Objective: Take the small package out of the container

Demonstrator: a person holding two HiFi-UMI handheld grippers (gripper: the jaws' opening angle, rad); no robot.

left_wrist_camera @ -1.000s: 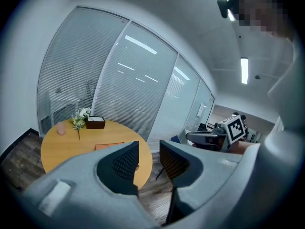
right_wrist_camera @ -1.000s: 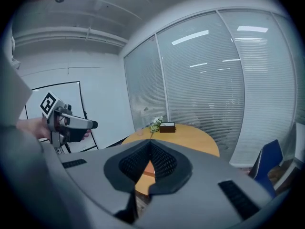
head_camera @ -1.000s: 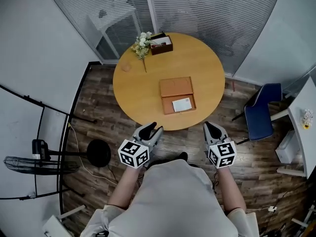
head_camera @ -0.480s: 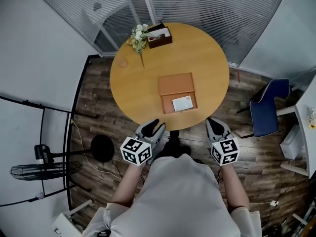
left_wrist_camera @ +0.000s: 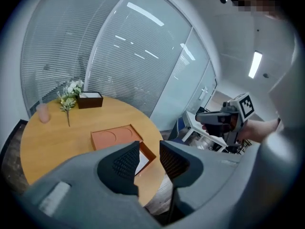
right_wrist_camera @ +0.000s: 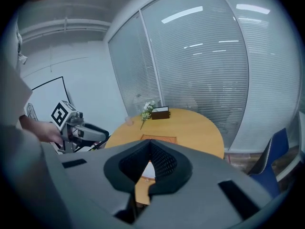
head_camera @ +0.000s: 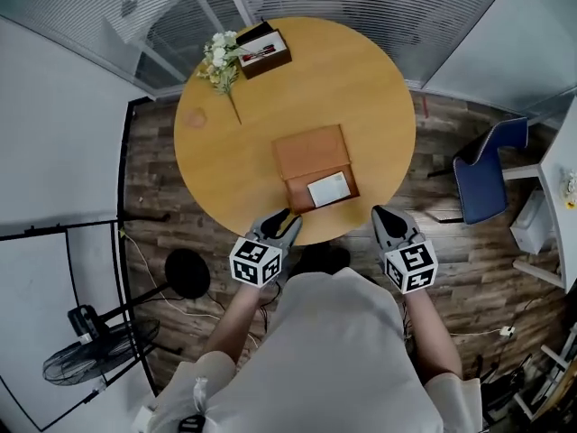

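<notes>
An orange-brown container (head_camera: 311, 154) lies open on the round wooden table (head_camera: 361, 88), near the edge closest to me. In its nearer compartment rests the small white package (head_camera: 328, 189). My left gripper (head_camera: 281, 221) hovers at the table's near edge, just left of the container, open with nothing between its fingers. My right gripper (head_camera: 386, 216) hangs off the table's edge to the right, shut and empty. In the left gripper view the container (left_wrist_camera: 114, 137) and the package (left_wrist_camera: 143, 161) show past the left gripper (left_wrist_camera: 149, 154). The right gripper (right_wrist_camera: 150, 149) view shows the package (right_wrist_camera: 147, 171) below its closed tips.
At the table's far side stand a bunch of white flowers (head_camera: 219, 55) and a dark brown box (head_camera: 263, 49), with a small pink cup (head_camera: 197, 118) at the left. A blue chair (head_camera: 485, 171) sits to the right, a fan (head_camera: 90, 357) and a round stand base (head_camera: 187, 272) to the left.
The person has stepped closer to the table. Both grippers now sit at its near edge, the left one close beside the container. The jaws look unchanged.
</notes>
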